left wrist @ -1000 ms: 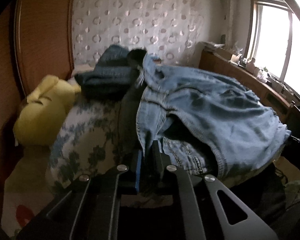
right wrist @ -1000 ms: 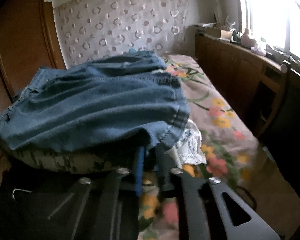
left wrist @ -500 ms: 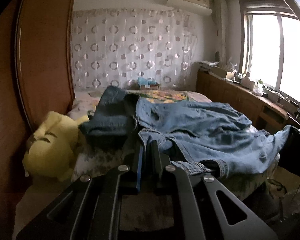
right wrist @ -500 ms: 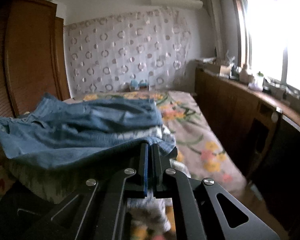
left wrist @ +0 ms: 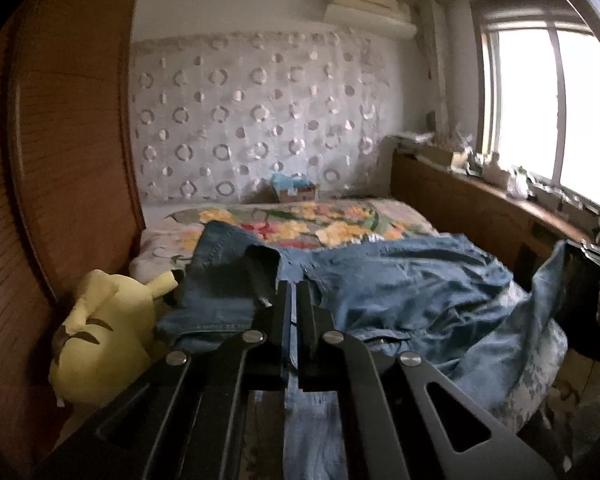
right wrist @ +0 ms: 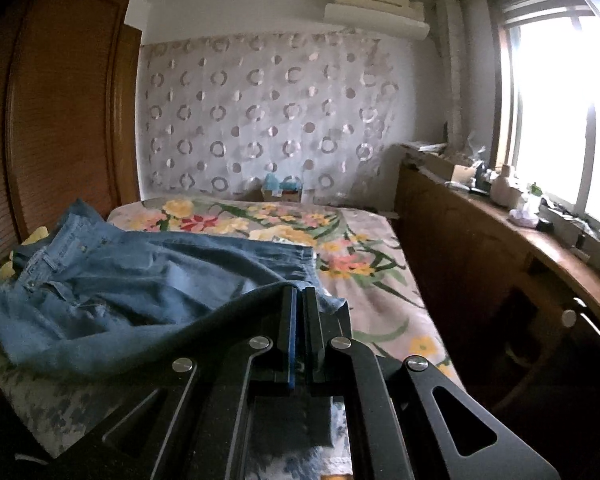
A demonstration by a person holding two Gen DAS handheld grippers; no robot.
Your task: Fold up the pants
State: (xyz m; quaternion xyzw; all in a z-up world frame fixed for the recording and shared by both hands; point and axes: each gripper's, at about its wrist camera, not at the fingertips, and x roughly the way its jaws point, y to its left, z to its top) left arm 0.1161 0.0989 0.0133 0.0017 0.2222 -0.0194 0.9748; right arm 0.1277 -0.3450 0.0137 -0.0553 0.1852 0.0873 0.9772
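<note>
since a second ago both grippers have lifted, raising the blue denim pants (left wrist: 400, 292) off the flower-patterned bed cover (right wrist: 364, 264). the left gripper (left wrist: 294, 292) is clamped on denim at the waist end, the right gripper (right wrist: 299, 300) on a leg's edge; the cloth sags between them beside a yellow plush toy (left wrist: 104, 332).

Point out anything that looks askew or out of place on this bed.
The jeans lie rumpled and skewed, not flat: one end is lifted in the left gripper, the other in the right gripper, with one edge hanging off the bed. A yellow plush toy is wedged against the wooden wardrobe.
</note>
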